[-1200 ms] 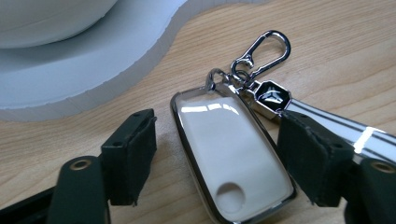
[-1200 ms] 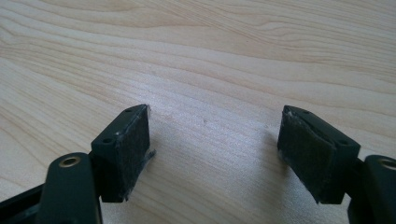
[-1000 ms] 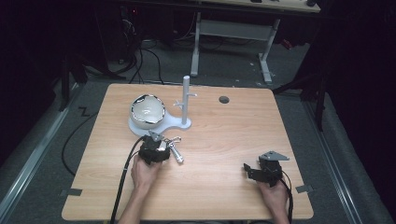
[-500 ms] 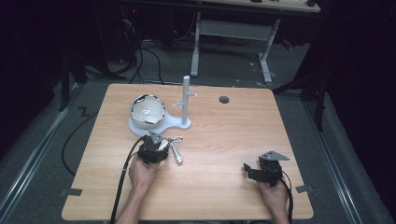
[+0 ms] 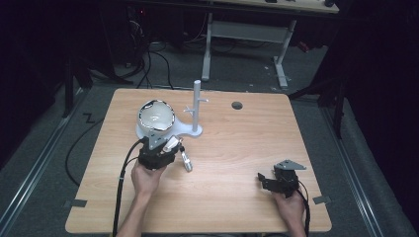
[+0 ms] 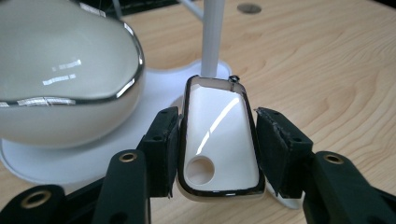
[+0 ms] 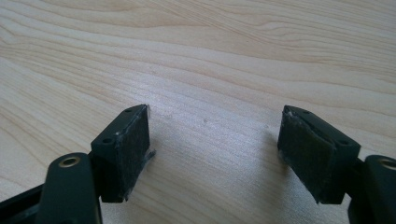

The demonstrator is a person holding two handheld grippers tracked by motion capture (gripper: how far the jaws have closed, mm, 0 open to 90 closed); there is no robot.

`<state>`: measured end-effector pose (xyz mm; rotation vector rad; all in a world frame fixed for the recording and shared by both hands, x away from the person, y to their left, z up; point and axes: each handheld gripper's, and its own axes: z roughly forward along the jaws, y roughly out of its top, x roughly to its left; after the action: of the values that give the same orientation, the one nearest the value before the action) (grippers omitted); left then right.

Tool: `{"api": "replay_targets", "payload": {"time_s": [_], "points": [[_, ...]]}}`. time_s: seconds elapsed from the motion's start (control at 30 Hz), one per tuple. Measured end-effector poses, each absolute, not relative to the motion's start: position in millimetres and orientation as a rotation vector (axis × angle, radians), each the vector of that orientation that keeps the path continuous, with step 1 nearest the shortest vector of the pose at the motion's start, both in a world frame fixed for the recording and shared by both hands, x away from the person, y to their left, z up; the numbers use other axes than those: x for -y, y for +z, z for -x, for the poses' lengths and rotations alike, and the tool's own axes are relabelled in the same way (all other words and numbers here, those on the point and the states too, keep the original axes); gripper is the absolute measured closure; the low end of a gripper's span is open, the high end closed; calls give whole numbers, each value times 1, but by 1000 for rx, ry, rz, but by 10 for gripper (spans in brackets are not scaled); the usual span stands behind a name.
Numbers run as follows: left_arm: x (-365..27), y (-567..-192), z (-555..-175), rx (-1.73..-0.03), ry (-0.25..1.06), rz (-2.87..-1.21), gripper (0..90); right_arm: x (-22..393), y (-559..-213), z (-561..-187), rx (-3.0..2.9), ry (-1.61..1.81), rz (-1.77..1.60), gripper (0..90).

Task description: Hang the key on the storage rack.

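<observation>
Left tongs (image 6: pixel 217 140) clamp the white mug's handle (image 6: pixel 217 144), stand post (image 6: pixel 212 37) at twelve o'clock; right tongs (image 7: pixel 215 149) wide

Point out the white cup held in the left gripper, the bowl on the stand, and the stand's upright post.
white cup (image 6: pixel 217 135): left gripper view, its inner wall.
bowl (image 5: pixel 156 116): high view, its inside.
upright post (image 5: pixel 196 106): high view, mid-shaft.

I hold a small white scoop-like piece (image 6: pixel 218 140) with a dark metallic rim and a round hole near its lower end, pinched at both sides, tilted, just off the worktop, near the white stand's base at left.
</observation>
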<state>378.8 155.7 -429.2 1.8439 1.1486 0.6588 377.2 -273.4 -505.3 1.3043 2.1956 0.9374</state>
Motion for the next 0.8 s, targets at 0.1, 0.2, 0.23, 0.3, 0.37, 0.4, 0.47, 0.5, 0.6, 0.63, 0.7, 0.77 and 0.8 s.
{"api": "replay_targets", "payload": {"time_s": [0.1, 0.2, 0.23, 0.3, 0.37, 0.4, 0.47, 0.5, 0.6, 0.63, 0.7, 0.77, 0.8], "points": [[-154, -419, -376, -1127, 695, -1843, 511, 273, -505, -377, -2196, 938, -1304, 253], [-153, -411, -375, -1109, 713, -1853, 511, 274, -505, -377, -2197, 938, -1303, 252], [-152, -410, -376, -1108, 713, -1853, 511, 274, -505, -377, -2197, 938, -1303, 252], [-153, -407, -376, -1108, 713, -1848, 511, 274, -505, -377, -2197, 939, -1303, 252], [-154, -405, -377, -1108, 702, -1837, 511, 274, -505, -377, -2198, 939, -1303, 251], [-155, -405, -378, -1109, 695, -1831, 511, 274, -505, -377, -2198, 939, -1302, 251], [-156, -404, -378, -1112, 684, -1822, 511, 274, -505, -377, -2198, 939, -1302, 250], [-156, -403, -378, -1110, 690, -1826, 511, 274, -505, -377, -2198, 939, -1302, 250], [-155, -399, -378, -1095, 710, -1831, 510, 274, -505, -377, -2198, 940, -1302, 250], [-155, -398, -378, -1092, 714, -1829, 510, 274, -505, -377, -2198, 939, -1302, 250], [-156, -393, -378, -1085, 722, -1824, 510, 274, -505, -377, -2198, 939, -1302, 250], [-156, -390, -380, -1087, 720, -1810, 509, 274, -505, -377, -2198, 939, -1302, 250], [-156, -388, -381, -1087, 722, -1810, 510, 274, -505, -377, -2198, 939, -1302, 250]]}}
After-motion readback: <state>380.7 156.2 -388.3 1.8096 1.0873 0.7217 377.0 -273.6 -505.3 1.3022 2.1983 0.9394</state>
